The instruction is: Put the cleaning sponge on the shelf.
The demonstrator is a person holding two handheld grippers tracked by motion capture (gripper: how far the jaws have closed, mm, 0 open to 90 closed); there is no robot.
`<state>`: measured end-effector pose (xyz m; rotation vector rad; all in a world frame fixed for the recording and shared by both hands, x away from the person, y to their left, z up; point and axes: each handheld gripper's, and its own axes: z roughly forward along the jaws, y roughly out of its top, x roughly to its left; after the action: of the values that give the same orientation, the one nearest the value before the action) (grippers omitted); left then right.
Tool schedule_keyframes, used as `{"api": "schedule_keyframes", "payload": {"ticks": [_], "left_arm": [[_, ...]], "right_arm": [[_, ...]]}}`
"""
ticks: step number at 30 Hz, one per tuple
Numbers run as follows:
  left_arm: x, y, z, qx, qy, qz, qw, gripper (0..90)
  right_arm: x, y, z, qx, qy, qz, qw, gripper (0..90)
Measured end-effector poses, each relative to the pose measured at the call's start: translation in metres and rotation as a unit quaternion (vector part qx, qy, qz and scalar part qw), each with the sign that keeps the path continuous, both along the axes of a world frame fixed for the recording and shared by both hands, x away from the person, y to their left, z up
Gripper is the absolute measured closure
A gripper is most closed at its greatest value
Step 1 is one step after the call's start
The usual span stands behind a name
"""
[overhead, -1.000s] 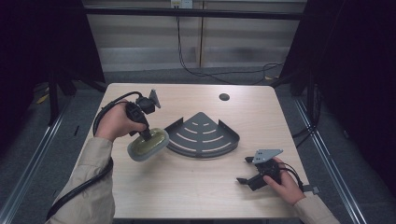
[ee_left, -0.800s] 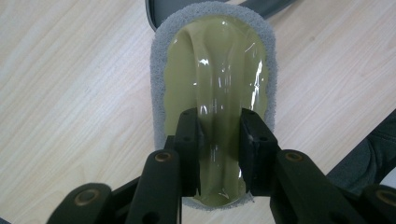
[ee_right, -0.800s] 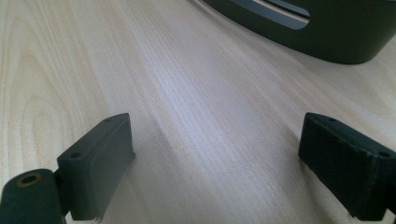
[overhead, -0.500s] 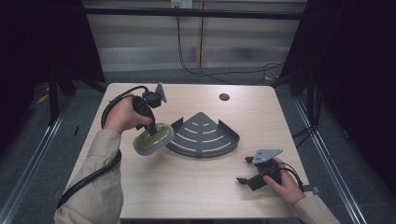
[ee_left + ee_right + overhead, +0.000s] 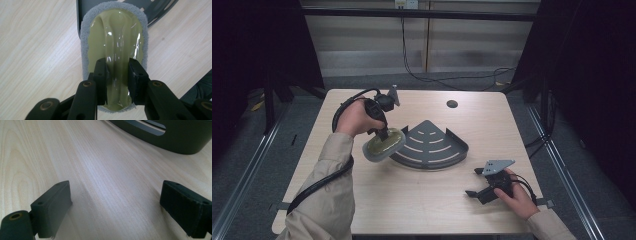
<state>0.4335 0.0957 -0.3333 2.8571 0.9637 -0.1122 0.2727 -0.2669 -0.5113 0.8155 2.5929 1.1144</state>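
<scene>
An oval scrubbing sponge with an olive-green plastic handle and a grey pad rim hangs just above the table. My left gripper is shut on the raised ridge of that handle. The sponge's far end overlaps the left edge of a dark grey fan-shaped corner rack with curved slots. My right gripper rests low on the table near the front right, open, with bare wood between its jaws. The rack's rim lies ahead of it.
The light wooden table carries a small dark round hole at the back. A black cable trails from my left gripper along the sleeve. Dark floor and metal rails flank the table.
My left gripper has carried the sponge to the right and slightly up, from beside the rack to over its left edge. The right gripper has stayed put.
</scene>
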Motion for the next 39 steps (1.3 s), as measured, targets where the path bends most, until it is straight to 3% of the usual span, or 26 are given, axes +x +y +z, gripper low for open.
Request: {"api": "schedule_keyframes", "payload": {"ticks": [18,39], "left_arm": [[0.012,-0.024,-0.001,-0.001,-0.013,0.002,0.9999,71.4],[0.026,-0.054,-0.005,-0.008,-0.014,0.000,0.9999,71.4]], "right_arm": [[0.000,0.000,0.000,0.000,0.000,0.000,1.0000,9.6],[0.000,0.000,0.000,0.000,0.000,-0.001,1.0000,9.6]]}}
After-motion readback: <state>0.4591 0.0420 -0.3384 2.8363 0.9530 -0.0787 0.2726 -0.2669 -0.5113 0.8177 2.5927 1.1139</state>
